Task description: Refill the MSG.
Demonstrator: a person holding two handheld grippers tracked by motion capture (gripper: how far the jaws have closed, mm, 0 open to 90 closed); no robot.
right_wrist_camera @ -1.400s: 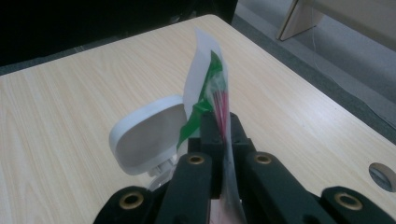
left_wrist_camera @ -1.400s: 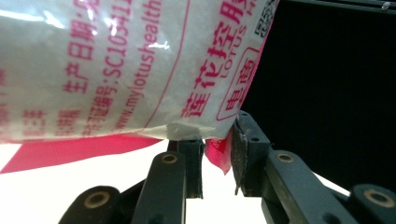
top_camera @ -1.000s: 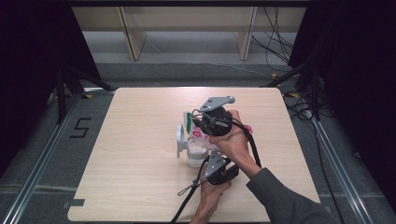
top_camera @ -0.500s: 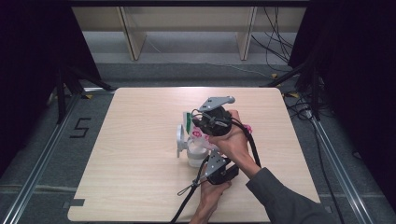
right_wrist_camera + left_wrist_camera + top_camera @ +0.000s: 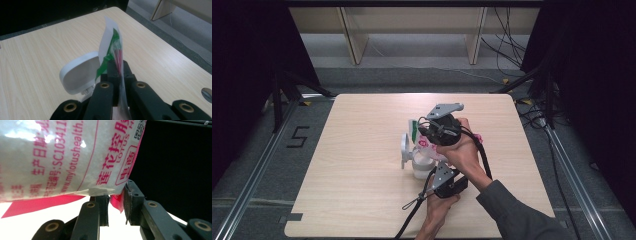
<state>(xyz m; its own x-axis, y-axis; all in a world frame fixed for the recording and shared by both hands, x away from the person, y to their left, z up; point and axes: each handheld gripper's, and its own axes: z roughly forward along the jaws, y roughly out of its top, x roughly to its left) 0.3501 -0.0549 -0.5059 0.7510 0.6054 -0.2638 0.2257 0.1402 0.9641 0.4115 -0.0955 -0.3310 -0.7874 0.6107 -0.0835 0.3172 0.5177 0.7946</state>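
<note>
One white plastic pouch with pink and green print (image 5: 418, 136) is held above one white plastic container with a flipped-open lid (image 5: 418, 162), near the middle of the one pale wooden table (image 5: 352, 190). Two black hand-held grippers work on it.

The right gripper (image 5: 428, 131) has its jaws pressed together on the pouch's top edge. The left gripper (image 5: 435, 176), just below it, pinches a lower pink corner of the pouch.

Around the table lie grey floor, dark stands and loose cables (image 5: 507, 30), with pale shelf legs behind. In the high view the right hand (image 5: 459, 150) and both gripper bodies cover most of the pouch and part of the container.

The left gripper view gives the pouch's pink lettering (image 5: 62, 157) and the corner caught between the pads (image 5: 117, 200). The right gripper view shows the thin sealed edge (image 5: 115, 52) upright in the closed jaws, with the white open lid (image 5: 78, 75) beyond.
</note>
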